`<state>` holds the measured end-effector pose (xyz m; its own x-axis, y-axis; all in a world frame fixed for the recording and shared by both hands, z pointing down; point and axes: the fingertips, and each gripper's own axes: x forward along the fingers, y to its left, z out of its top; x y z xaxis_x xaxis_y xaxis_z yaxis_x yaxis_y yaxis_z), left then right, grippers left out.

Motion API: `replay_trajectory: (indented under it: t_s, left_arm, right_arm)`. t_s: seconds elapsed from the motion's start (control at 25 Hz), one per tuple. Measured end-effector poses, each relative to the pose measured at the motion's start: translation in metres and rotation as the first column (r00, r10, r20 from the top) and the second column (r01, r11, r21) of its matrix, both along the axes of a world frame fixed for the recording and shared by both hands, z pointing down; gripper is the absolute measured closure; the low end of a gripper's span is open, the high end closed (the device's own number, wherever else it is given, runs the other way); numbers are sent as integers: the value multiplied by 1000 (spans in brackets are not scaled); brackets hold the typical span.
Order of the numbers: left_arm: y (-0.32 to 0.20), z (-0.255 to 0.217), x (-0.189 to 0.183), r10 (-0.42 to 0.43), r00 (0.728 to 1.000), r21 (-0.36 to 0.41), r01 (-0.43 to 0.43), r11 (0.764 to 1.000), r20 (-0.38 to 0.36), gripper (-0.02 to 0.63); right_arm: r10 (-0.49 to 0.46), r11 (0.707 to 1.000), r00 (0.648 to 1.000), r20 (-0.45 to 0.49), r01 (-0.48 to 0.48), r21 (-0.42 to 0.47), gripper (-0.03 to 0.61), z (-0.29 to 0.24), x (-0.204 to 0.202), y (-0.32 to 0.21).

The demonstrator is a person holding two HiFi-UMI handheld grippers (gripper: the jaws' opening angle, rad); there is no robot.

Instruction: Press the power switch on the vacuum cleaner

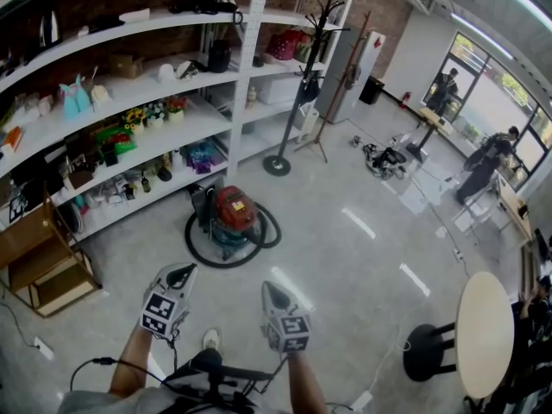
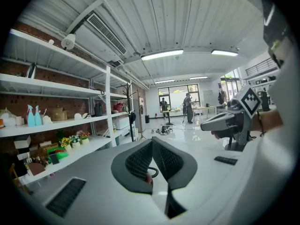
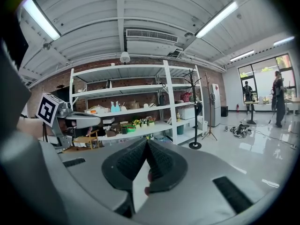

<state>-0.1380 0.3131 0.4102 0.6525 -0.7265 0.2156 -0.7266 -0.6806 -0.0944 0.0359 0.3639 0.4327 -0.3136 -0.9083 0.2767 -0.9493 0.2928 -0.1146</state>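
Observation:
A red vacuum cleaner (image 1: 235, 212) stands on the floor in front of the shelves, with its dark hose (image 1: 198, 250) coiled in a ring around it. Both grippers hang in the air well short of it, pointing towards it. The left gripper (image 1: 184, 272) is shut, its jaw tips meeting with nothing held (image 2: 151, 142). The right gripper (image 1: 272, 289) is likewise shut and empty (image 3: 146, 142). Each gripper view shows the other gripper alongside: the right gripper (image 2: 229, 121) and the left gripper (image 3: 70, 119). The vacuum's switch is too small to make out.
White shelving (image 1: 129, 136) full of small items runs along the left wall. A coat stand (image 1: 278, 164) rises behind the vacuum. A wooden step stool (image 1: 39, 261) sits at left, a round table (image 1: 486, 335) and black stool (image 1: 423, 352) at right. People (image 1: 483, 162) work by the windows.

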Motion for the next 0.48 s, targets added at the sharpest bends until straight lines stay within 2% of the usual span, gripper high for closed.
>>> replay_trajectory:
  t_s: [0.48]
  left_arm:
    - [-108, -9, -4, 15, 1000, -2, -15, 1000, -15, 606]
  right_arm:
    - [12, 1000, 1000, -15, -12, 2, 566, -13, -8, -109]
